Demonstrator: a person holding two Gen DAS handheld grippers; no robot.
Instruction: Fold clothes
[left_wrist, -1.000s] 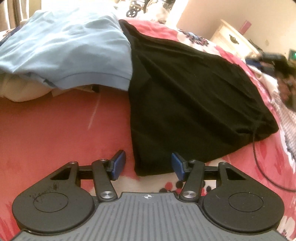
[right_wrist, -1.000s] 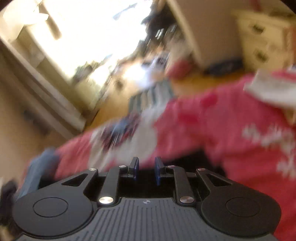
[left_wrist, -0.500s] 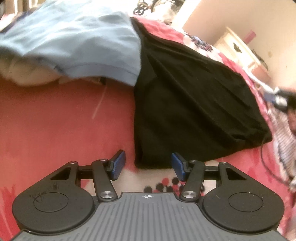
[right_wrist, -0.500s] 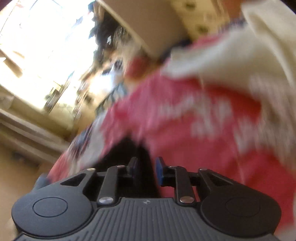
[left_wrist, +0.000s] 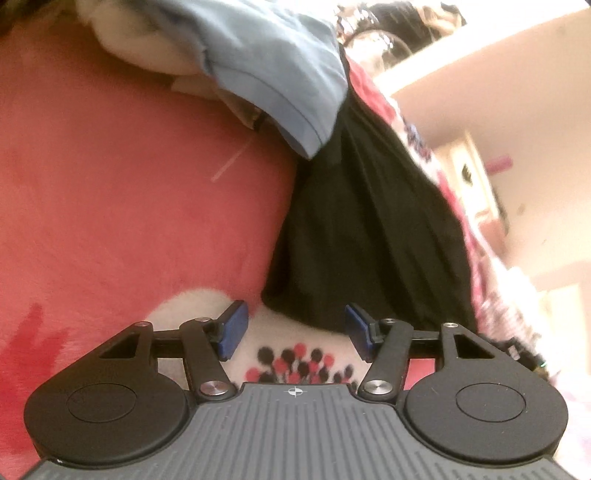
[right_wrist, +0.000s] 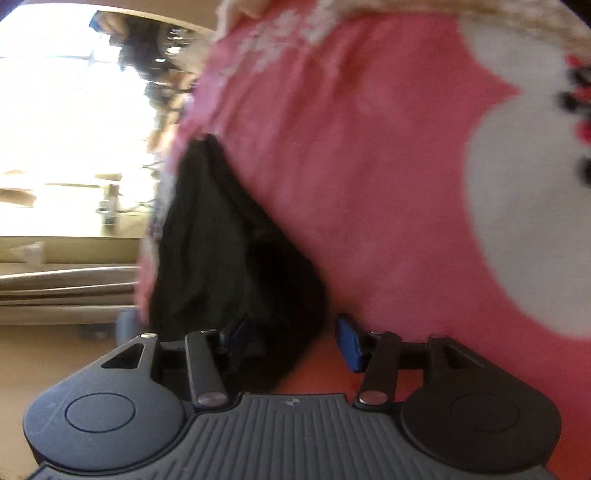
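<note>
The black garment (left_wrist: 369, 229) is lying on the red bedspread (left_wrist: 129, 192); the left tongs (left_wrist: 295, 328) are hovering spread at its near corner; the right tongs (right_wrist: 291, 343) are gaping around another edge (right_wrist: 236, 258), a light blue shirt (left_wrist: 280, 62) overlapping it.

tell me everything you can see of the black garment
The black garment is soft, matte cloth, roughly folded and rumpled, lying flat on the red blanket. A light blue shirt overlaps its far end. Its near corner lies just ahead of the open left tongs; the open right tongs straddle another edge.
</note>
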